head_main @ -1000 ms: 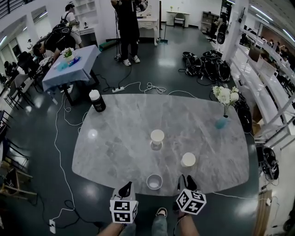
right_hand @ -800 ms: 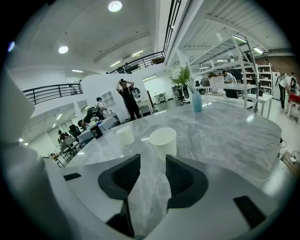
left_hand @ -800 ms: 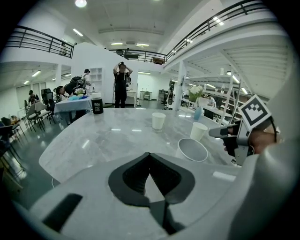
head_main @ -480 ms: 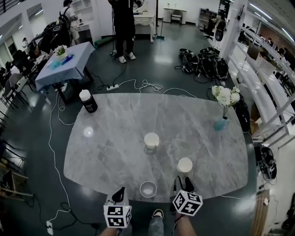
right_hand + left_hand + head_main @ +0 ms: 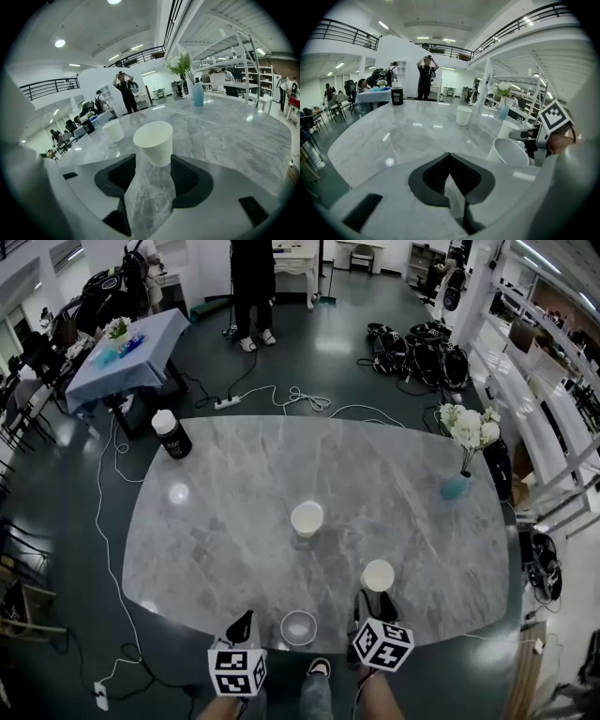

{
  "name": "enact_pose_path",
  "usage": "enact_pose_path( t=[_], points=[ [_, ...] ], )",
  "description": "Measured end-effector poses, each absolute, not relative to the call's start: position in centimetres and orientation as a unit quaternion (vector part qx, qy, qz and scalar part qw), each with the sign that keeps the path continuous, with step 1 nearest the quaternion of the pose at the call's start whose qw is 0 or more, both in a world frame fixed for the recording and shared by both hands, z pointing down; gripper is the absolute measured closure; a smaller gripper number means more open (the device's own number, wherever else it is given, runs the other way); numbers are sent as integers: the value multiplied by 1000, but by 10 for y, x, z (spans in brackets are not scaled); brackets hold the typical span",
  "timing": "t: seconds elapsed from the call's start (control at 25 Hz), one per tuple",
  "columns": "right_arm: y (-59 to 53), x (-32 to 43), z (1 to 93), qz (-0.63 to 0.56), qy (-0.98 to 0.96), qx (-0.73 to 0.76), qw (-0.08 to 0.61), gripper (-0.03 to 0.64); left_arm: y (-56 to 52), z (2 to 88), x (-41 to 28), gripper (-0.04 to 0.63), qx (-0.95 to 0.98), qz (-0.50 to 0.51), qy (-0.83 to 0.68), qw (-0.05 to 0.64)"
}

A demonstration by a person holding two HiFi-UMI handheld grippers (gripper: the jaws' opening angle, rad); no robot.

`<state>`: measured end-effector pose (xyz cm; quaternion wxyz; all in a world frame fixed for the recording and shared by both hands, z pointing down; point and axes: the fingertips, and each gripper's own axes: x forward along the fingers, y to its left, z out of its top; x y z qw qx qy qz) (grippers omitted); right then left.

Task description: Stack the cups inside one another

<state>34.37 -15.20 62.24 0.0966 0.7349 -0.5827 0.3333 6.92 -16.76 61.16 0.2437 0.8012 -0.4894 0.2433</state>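
At the left, the left gripper [image 5: 244, 620] hung over the near edge of the marble table [image 5: 216, 521], its jaws together on nothing. Just to its right stood one paper cup [image 5: 299, 627], and a second cup [image 5: 307, 518] stood farther in, at the middle. The right gripper [image 5: 375, 602] had wide jaws, which had just been opening. The third cup [image 5: 378, 575] stood upright at their tips and was not pressed.

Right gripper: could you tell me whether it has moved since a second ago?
Yes. The right gripper has closed in on the nearest cup; its fingers have just been opening, and the cup stands between their tips, ungripped.
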Motion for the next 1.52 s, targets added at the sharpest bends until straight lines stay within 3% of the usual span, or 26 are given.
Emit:
enact_pose_path(
  t=[1.52],
  points=[
    [-162, 360, 615, 320, -574, 747, 98, 411, -172, 615, 70, 601, 797, 249, -487, 256]
  ],
)
